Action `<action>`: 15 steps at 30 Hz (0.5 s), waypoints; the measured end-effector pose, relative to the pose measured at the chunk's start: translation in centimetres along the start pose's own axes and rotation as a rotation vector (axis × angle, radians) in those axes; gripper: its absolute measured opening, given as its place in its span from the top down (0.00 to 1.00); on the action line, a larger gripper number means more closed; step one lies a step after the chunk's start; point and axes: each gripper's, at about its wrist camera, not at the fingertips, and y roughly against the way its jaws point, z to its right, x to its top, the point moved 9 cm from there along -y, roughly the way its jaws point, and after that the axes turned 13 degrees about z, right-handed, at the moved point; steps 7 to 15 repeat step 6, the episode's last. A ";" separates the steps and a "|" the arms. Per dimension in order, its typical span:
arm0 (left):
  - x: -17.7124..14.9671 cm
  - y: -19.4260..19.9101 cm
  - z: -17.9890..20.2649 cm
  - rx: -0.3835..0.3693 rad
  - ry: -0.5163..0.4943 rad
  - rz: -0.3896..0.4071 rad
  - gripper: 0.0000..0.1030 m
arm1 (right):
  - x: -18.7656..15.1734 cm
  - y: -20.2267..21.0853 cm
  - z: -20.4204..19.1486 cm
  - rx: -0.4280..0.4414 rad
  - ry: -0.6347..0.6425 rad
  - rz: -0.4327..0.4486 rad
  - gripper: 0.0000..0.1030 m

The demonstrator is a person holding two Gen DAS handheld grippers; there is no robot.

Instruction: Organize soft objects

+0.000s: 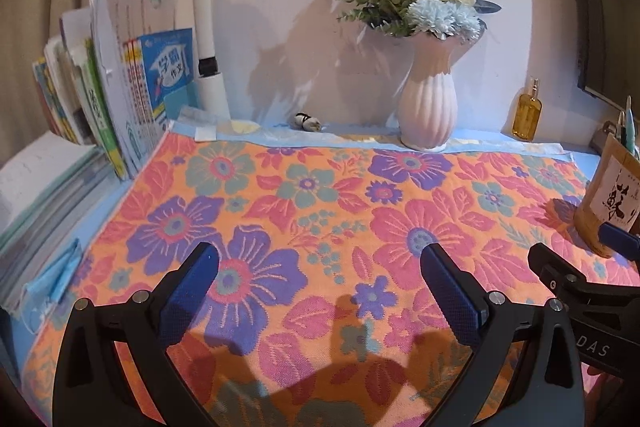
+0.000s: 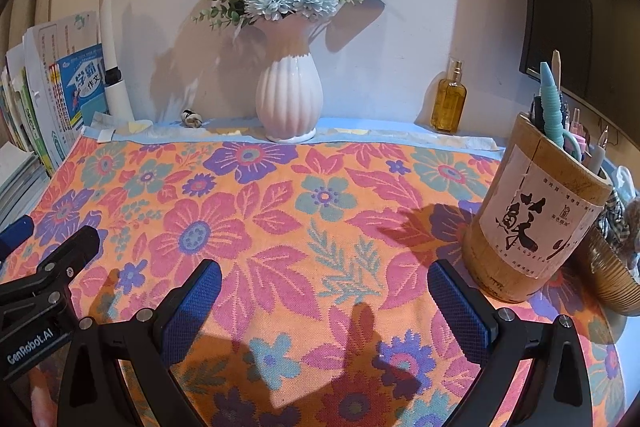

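Orange floral towel (image 1: pixel 320 211) lies flat; left tool (image 1: pixel 320 267) and right tool (image 2: pixel 324 287) hover wide open (both empty).

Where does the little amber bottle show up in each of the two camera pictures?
Left wrist view: the amber bottle stands far right, against the wall, right of the white vase.
Right wrist view: the amber bottle stands right of centre, between vase and bamboo pen holder.
Shared landmark: the white vase of flowers.
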 end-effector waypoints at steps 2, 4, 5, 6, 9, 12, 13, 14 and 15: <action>0.1 -0.1 0.0 -0.003 -0.005 0.002 0.02 | 0.0 0.0 -0.2 0.001 0.012 0.004 0.00; 0.2 0.1 0.1 -0.013 -0.006 0.013 0.02 | 0.0 0.0 -0.4 -0.003 0.025 0.006 0.00; 0.3 0.2 0.2 -0.013 -0.006 0.016 0.02 | 0.0 0.0 -0.4 -0.006 0.030 0.006 0.00; 0.3 0.2 0.2 -0.013 -0.005 0.015 0.02 | -0.1 -0.1 -0.3 -0.004 0.031 0.005 0.00; 0.3 0.2 0.2 -0.013 -0.005 0.015 0.02 | -0.1 -0.1 -0.3 -0.004 0.031 0.005 0.00; 0.3 0.2 0.2 -0.013 -0.005 0.015 0.02 | -0.1 -0.1 -0.3 -0.004 0.031 0.005 0.00; 0.3 0.2 0.2 -0.013 -0.005 0.015 0.02 | -0.1 -0.1 -0.3 -0.004 0.031 0.005 0.00; 0.3 0.2 0.2 -0.013 -0.005 0.015 0.02 | -0.1 -0.1 -0.3 -0.004 0.031 0.005 0.00; 0.3 0.2 0.2 -0.013 -0.005 0.015 0.02 | -0.1 -0.1 -0.3 -0.004 0.031 0.005 0.00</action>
